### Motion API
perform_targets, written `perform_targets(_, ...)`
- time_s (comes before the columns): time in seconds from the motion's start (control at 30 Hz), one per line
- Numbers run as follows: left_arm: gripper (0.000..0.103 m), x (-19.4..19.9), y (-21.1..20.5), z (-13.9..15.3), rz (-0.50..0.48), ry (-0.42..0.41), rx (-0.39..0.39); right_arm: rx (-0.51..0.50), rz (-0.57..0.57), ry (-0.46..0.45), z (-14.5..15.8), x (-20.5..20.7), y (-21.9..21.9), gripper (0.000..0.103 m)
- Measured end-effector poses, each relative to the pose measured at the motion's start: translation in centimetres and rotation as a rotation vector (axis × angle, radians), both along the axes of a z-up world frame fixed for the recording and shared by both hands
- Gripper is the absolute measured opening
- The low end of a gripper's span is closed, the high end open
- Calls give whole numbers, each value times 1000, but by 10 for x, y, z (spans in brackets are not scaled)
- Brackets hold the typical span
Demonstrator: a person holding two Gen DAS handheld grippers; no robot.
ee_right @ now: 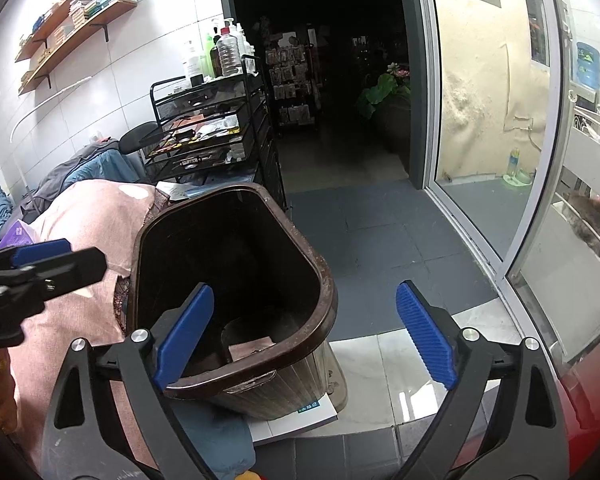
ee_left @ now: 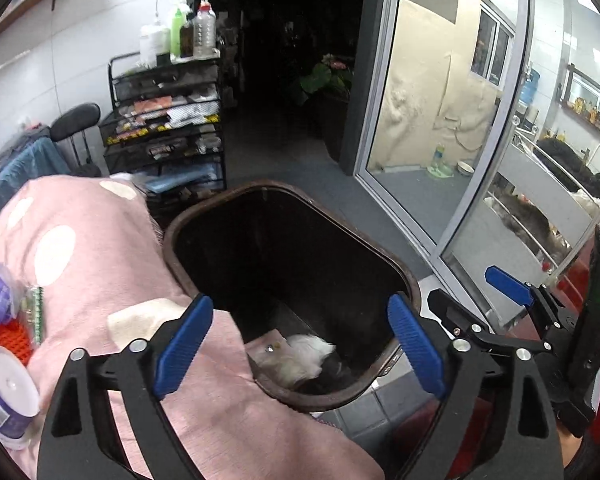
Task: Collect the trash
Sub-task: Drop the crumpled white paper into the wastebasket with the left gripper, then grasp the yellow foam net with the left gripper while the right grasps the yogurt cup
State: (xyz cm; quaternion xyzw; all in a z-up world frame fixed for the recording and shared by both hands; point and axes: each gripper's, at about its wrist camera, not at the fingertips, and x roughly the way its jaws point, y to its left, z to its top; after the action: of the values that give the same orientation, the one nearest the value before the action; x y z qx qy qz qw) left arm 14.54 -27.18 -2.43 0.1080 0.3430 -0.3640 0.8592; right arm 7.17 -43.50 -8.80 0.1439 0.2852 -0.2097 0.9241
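White-tiled room with wall shelves (ee_right: 76, 4), dark doorway and glazed sliding door (ee_right: 496, 128); grey floor tiles below.

Item, far left: purple-wrapped rolls (ee_left: 8, 392) lying on pink polka-dot bedding (ee_left: 84, 232); a small green-edged packet (ee_left: 36, 312) just beside them; whether either counts as trash cannot be told.

Item, left of centre: pale crumpled tissue (ee_left: 140, 320) on the bedding, touching or just beside the left gripper's (ee_left: 300, 348) near finger; judged very light, soft, crushable, unlikely to slip; best pinched across its bulk, no care needed for breakage.

Item, behind: black wire-mesh trolley (ee_right: 208, 132) carrying bottles (ee_right: 228, 52) on top; not part of the task.

Item, centre: brown trash bin (ee_right: 236, 292), open-topped, rigid plastic, standing on the floor hard against the bedding; holds a white crumpled wad (ee_left: 300, 356) and a pinkish flat scrap (ee_right: 248, 350) at the bottom; judged light and near empty, so liable to tip if knocked at the rim.

Item, left gripper: jaws wide apart, nothing between them, poised above the bin's near rim.

Item, right gripper (ee_right: 304, 340): jaws likewise wide apart and empty, one finger over the bin mouth, the other out over the floor.

Item, right: red surface (ee_right: 588, 412) at frame edge; unidentified.
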Motion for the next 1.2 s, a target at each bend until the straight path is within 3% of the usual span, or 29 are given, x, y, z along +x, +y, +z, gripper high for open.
perform_targets(0.17, 97, -13, 14, 12, 22, -84, -13, -2, 23, -1, 0, 3, 6, 93)
perform_targets(0.53, 98, -39, 56, 29, 89, -215, -38, -13, 94, -40, 10, 5, 32, 95)
perform_targets(0.8, 98, -48, 108, 33, 220, -237, -103, -45, 195, -97, 26, 11, 69, 97)
perform_targets(1.2, 98, -57, 193, 22, 440, -255, -86, -29, 397, -103, 38, 38, 134, 97)
